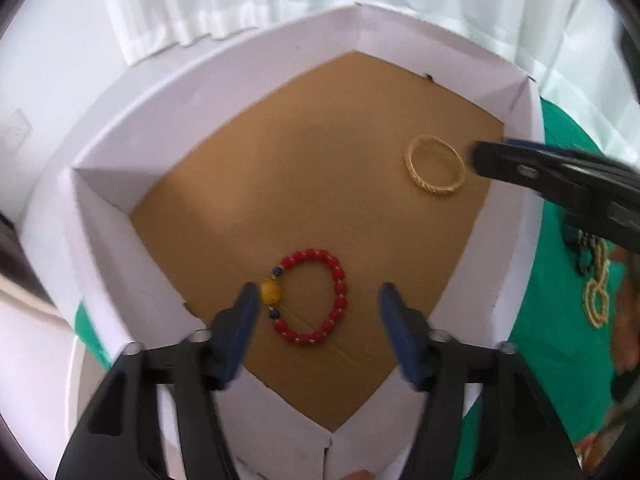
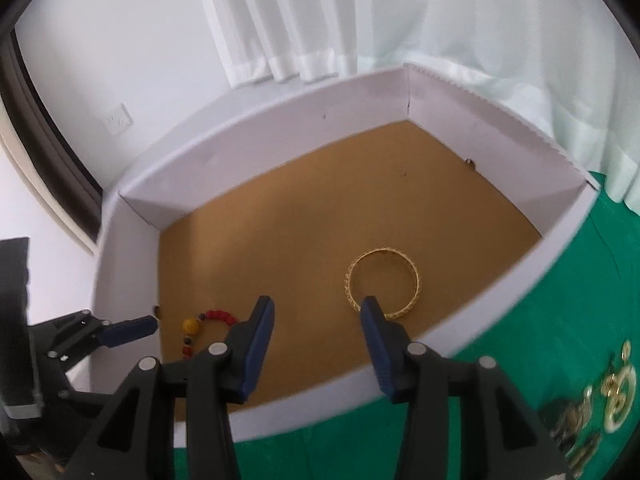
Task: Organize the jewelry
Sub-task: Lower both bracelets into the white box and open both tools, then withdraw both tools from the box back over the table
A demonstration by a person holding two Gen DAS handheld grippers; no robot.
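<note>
Inside box [image 1: 224, 92]: one bead bracelet [image 1: 312, 298], one gold bangle [image 1: 435, 164] | both grippers' fingers apart (nothing held)

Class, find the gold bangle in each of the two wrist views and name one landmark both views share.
Left wrist view: gold bangle lies upper right on the box floor.
Right wrist view: gold bangle lies centre-right, just beyond the right gripper.
Shared landmark: the red bead bracelet.
</note>
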